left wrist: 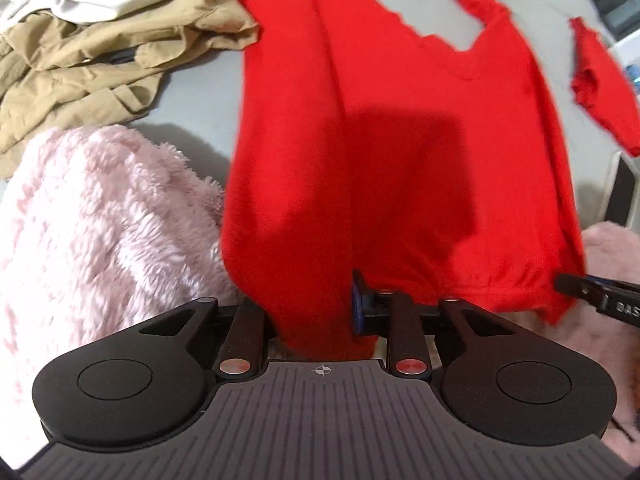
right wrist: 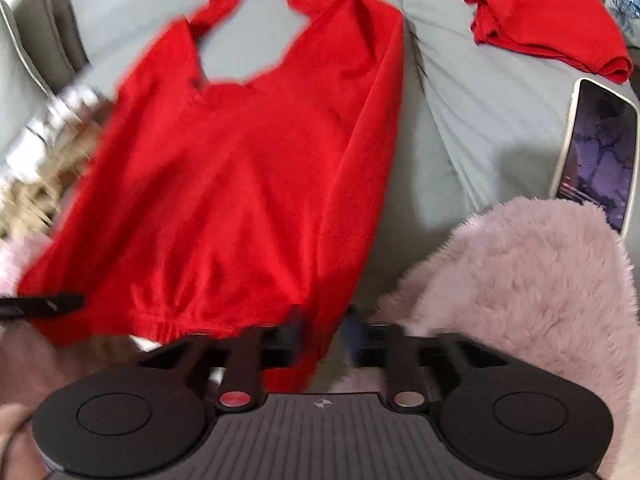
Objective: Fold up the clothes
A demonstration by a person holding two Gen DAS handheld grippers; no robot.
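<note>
Nearest to both cameras, the hem of the red shirt (left wrist: 360, 184) is pinched at its two bottom corners: the left gripper (left wrist: 316, 312) is closed on a bunched fold of the hem at one corner, and the right gripper (right wrist: 320, 340) is closed on the opposite corner, red cloth being seen between the jaws in each wrist view. The hem is thus stretched crosswise between the two tools, each tip showing at the edge of the other's view. From the hem, the shirt's long axis runs straight away from both grippers toward its neckline, which is the farthest part; neither hand is nearer than the other. The garment is blurred and appears to be held partly off the grey bed sheet (right wrist: 480, 128), though how much of it rests there cannot be told. A pink fleece (left wrist: 100, 220) lies at the near edge of the bed on both sides of the shirt. Farther off, a tan garment (left wrist: 100, 56) is heaped to the left, a phone (right wrist: 600, 148) lies to the right, and a folded red garment (right wrist: 548, 20) sits toward the far right corner. The coming move is judged to turn on that away-running axis, whichever way the shirt is laid or folded.
</note>
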